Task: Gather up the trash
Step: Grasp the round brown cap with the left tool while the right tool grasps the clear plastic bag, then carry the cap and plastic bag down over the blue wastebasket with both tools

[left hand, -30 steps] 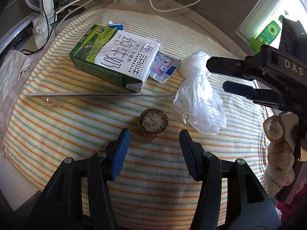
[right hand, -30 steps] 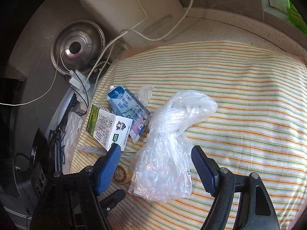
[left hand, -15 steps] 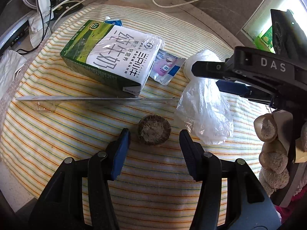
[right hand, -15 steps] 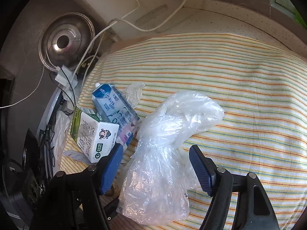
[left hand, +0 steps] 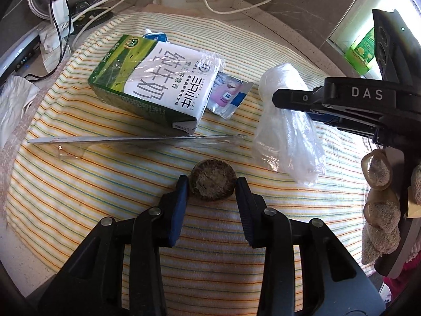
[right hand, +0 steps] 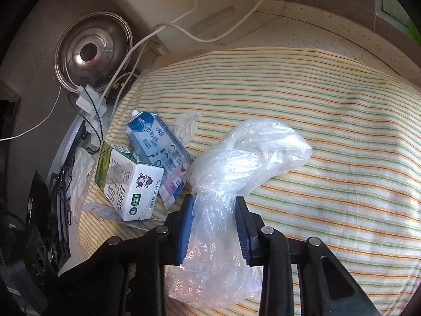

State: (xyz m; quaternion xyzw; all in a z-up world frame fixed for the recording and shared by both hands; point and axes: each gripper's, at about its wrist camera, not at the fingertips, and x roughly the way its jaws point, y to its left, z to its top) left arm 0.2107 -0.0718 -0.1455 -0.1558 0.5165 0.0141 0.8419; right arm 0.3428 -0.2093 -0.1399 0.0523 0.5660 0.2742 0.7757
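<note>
left gripper point(left hand: 211, 193): jaws closing, blue pads against both sides of the round brown puck point(left hand: 212, 183), which sits on the striped cloth point(left hand: 92, 184); puck not yet lifted.
right gripper point(right hand: 214, 221): jaws closing on the clear plastic bag point(right hand: 244, 158), pads pinching its crumpled neck; bag lies on the cloth.
beyond the grippers: green-and-white milk carton point(left hand: 155, 89), blue pouch point(right hand: 158, 144) half under it, a small clear wrapper point(right hand: 185, 125) behind, and a long flat strip point(left hand: 131, 139) in front of the carton; all untouched.
progress: judged early. two pieces are being seized, nothing shows as collected, no bin is in view, and at least four pieces remain.
change from the earlier frames: both pairs of jaws stood wide, the puck lay loose ahead of the left pads, and the bag sat unpinched between the right ones; carton and pouch lie as they did.
</note>
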